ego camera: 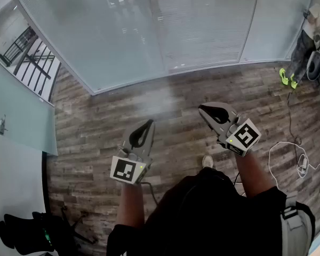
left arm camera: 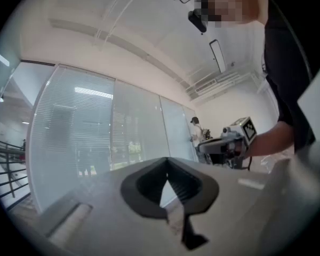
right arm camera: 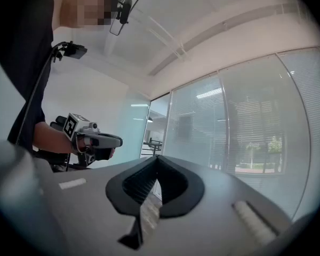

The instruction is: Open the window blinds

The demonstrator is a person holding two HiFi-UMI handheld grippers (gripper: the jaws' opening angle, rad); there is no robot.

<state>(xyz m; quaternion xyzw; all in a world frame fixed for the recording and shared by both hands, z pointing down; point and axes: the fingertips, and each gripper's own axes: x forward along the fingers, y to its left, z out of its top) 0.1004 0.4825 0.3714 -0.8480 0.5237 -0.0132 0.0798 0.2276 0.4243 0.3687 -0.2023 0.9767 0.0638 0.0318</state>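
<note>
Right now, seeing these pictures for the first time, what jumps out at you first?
A wide glass wall with lowered slatted blinds fills the top of the head view, above a wood plank floor. In front of it the left gripper and the right gripper are held level, both shut and empty. At the far right edge is a person in bright yellow-green shoes.

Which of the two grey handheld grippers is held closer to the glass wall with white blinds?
The grey right gripper: its closed tips reach nearer the glass wall with white blinds than the grey left gripper, which is further back.
</note>
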